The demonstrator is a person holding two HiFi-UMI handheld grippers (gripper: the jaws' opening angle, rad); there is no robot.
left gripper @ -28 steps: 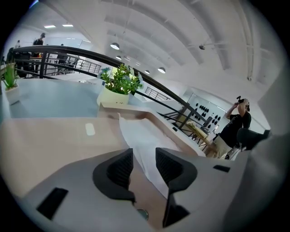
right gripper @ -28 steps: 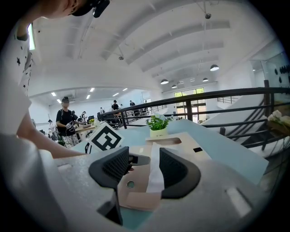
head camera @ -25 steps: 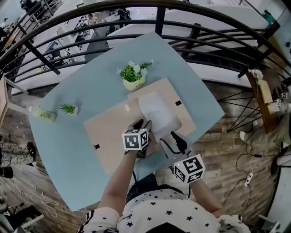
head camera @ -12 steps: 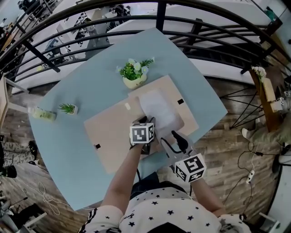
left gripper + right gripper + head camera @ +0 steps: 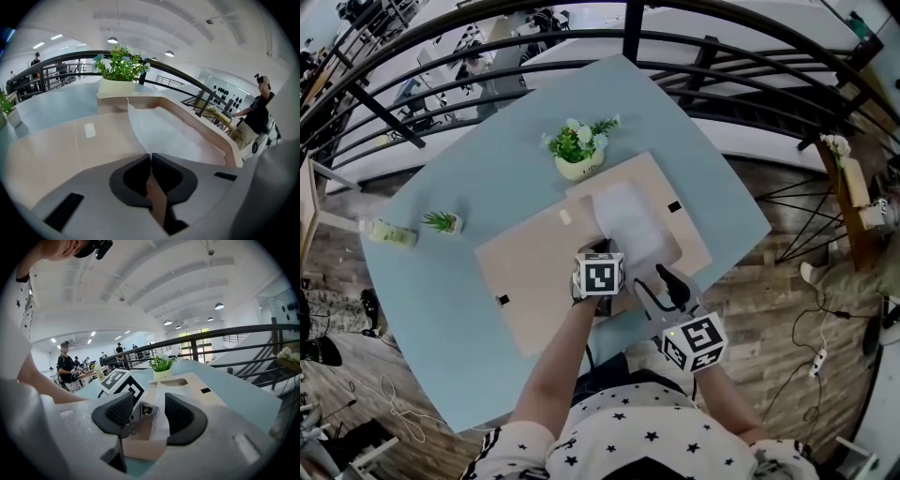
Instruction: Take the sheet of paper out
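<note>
left gripper (image 5: 150,158) jaws closing, seemingly on folder (image 5: 44,152) | right gripper (image 5: 149,404) jaws spread | flowerpot (image 5: 115,87) beyond

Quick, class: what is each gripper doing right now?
Left gripper: jaws closing on the folder edge.
Right gripper: open, gripping nothing.

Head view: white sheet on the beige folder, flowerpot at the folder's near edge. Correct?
Not quite. The flowerpot stands at the far edge of the beige folder, not the near one, as the head view shows. The white sheet does lie on the folder.
</note>
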